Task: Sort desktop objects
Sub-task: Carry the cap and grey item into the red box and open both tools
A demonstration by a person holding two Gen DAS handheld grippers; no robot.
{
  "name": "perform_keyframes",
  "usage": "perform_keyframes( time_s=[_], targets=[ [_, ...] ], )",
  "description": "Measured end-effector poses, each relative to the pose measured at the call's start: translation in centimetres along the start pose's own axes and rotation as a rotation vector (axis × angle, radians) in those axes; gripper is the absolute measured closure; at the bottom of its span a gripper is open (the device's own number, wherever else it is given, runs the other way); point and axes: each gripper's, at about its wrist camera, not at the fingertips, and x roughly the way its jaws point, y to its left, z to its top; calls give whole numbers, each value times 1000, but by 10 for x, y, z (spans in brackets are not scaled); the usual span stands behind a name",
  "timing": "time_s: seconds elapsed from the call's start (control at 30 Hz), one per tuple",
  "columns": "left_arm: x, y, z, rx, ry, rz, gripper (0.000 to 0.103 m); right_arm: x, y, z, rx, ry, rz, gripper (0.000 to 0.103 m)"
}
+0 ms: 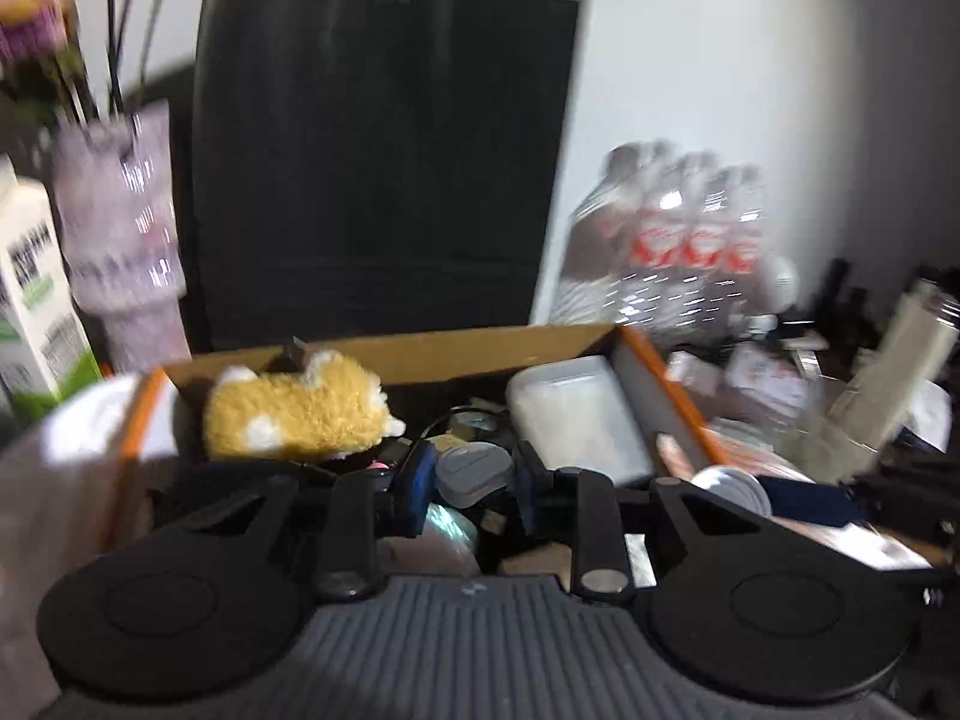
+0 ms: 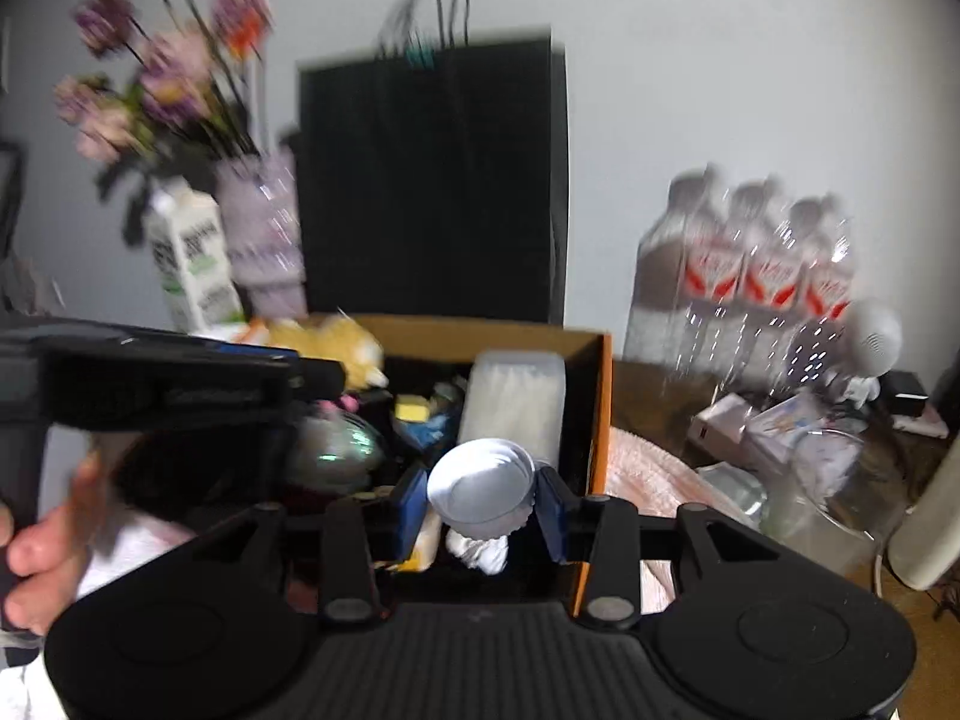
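An open cardboard box (image 1: 420, 354) with orange edges holds a yellow plush toy (image 1: 294, 414), a frosted plastic container (image 1: 576, 420) and small clutter. My left gripper (image 1: 474, 489) hangs over the box, its blue pads shut on a small grey rounded object (image 1: 474, 471). My right gripper (image 2: 482, 507) is over the box's right front part (image 2: 480, 336), shut on a white round piece with a fluted rim (image 2: 480, 486). A hand (image 2: 42, 534) holds the left gripper's black body (image 2: 168, 384) at the left of the right wrist view. Both views are motion-blurred.
Behind the box stands a tall black paper bag (image 2: 432, 180). A vase of flowers (image 2: 258, 228) and a milk carton (image 2: 192, 258) are to its left. A pack of water bottles (image 2: 750, 276) and a pink cloth (image 2: 660, 468) are on the right, with cluttered small items (image 2: 780, 420).
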Motion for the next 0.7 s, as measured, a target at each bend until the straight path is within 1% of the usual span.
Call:
perform_keyframes(
  time_s=[0.07, 0.1, 0.13, 0.17, 0.2, 0.27, 0.3, 0.33, 0.4, 0.43, 0.47, 0.53, 0.6, 0.7],
  targets=[
    [20, 1, 1, 5, 57, -7, 74, 24, -3, 7, -2, 46, -13, 64],
    [27, 1, 2, 13, 73, -1, 67, 33, -4, 9, 0, 60, -31, 63],
    [28, 2, 3, 10, 63, 11, 48, 41, -5, 11, -2, 74, -50, 59],
    [26, 2, 3, 5, 38, 19, 38, 49, -5, 13, -13, 92, -71, 48],
    [24, 4, 5, 5, 20, 14, 29, 52, -5, 15, -20, 96, -73, 46],
    [18, 5, 9, 10, 17, -6, 29, 55, -6, 19, -9, 88, -67, 42],
    [16, 6, 12, 15, 17, -2, 25, 54, -6, 21, 1, 80, -67, 38],
    [12, 7, 15, 17, 11, 18, 20, 53, -7, 23, 13, 72, -63, 35],
    [4, 11, 21, 7, 2, 69, 13, 50, -10, 30, 46, 60, -47, 24],
    [-1, 14, 23, -8, 5, 93, 8, 48, -11, 33, 62, 57, -39, 23],
    [-5, 19, 26, -26, 12, 120, 5, 46, -12, 38, 79, 58, -37, 22],
    [-14, 26, 29, -45, 26, 166, 4, 42, -12, 46, 107, 64, -38, 21],
    [-24, 32, 28, -56, 40, 199, 3, 35, -11, 52, 134, 69, -29, 18],
    [-37, 40, 24, -66, 85, 242, 1, 24, -5, 58, 164, 69, -14, 15]
  ],
)
